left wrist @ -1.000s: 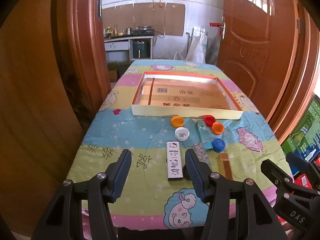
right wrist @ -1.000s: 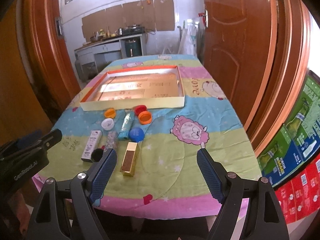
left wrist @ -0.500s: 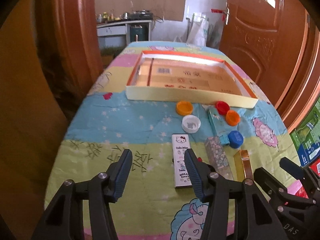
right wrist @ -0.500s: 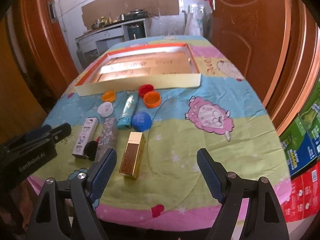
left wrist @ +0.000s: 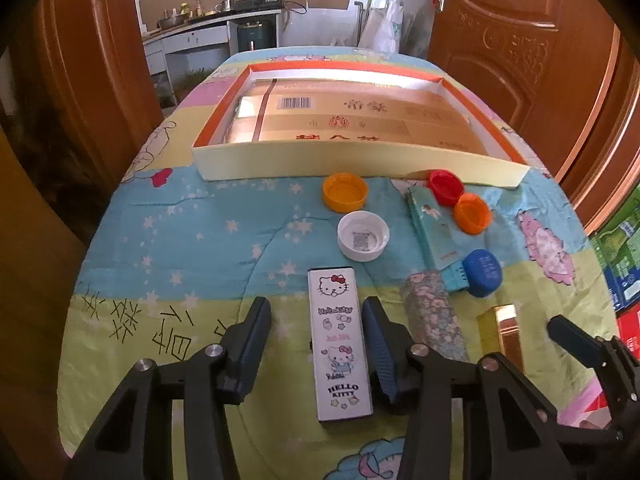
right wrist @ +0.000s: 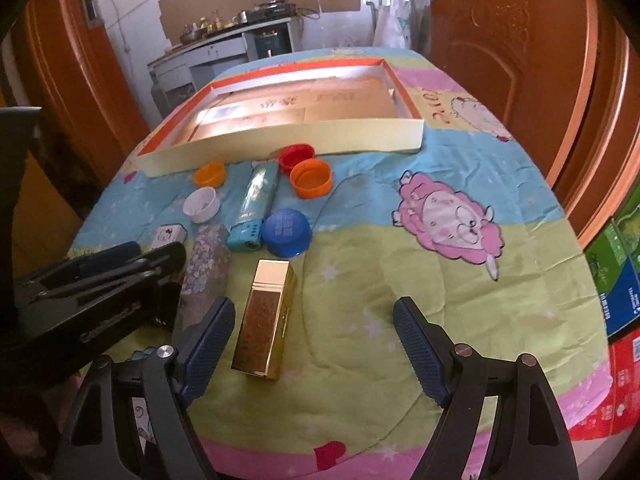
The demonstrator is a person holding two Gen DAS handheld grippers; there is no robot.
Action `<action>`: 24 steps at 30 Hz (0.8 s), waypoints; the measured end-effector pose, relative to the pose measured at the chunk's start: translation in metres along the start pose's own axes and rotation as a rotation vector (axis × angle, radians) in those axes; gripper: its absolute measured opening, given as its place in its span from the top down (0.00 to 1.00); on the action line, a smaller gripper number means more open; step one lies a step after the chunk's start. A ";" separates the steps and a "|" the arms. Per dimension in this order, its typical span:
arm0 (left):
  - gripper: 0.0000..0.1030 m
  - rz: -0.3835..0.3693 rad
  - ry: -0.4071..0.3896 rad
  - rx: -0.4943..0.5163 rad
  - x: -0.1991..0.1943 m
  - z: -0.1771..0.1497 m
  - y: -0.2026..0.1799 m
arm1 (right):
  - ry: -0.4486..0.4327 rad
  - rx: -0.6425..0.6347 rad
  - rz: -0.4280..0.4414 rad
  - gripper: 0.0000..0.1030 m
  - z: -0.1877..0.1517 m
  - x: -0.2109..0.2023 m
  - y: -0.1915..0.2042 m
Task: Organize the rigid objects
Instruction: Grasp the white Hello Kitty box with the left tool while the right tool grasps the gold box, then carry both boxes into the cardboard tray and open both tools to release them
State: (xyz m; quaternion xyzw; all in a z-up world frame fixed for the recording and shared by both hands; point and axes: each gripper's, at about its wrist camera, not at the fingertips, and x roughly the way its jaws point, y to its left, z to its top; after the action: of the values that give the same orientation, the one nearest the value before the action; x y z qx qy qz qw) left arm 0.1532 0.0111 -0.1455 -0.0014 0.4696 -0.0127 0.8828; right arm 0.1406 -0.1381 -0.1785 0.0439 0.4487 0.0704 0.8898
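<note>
My left gripper is open, its fingers either side of a white Hello Kitty box lying on the cloth. My right gripper is open; a gold box lies just inside its left finger. Beyond lie a floral box, a teal lighter, a blue cap, a white cap, two orange caps and a red cap. A shallow orange-rimmed tray stands further back.
The table has a patterned cartoon cloth with rounded edges. Wooden doors flank both sides. Green and red cartons stand to the right of the table. The left gripper's body shows at the right wrist view's left.
Both grippers have moved forward and down toward the table. The Hello Kitty box now lies between my left fingers; the gold box is closer to my right gripper's left finger.
</note>
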 end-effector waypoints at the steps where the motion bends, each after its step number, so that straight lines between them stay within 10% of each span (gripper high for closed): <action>1: 0.54 0.009 -0.006 0.009 0.000 0.000 -0.001 | -0.007 -0.009 -0.004 0.20 0.000 0.000 0.001; 5: 0.57 0.007 -0.027 0.014 -0.001 -0.004 0.000 | -0.017 -0.045 -0.014 0.30 -0.001 0.001 0.007; 11: 0.75 -0.006 -0.045 0.003 -0.005 -0.009 0.007 | -0.038 -0.128 0.018 0.81 -0.005 -0.002 0.021; 24: 0.76 -0.081 -0.050 -0.103 -0.015 0.001 0.035 | -0.110 -0.094 -0.015 0.83 0.006 -0.024 -0.007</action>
State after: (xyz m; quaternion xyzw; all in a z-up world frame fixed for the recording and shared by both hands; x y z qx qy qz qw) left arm 0.1463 0.0466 -0.1335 -0.0661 0.4471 -0.0245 0.8917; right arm 0.1317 -0.1491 -0.1568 0.0025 0.3954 0.0824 0.9148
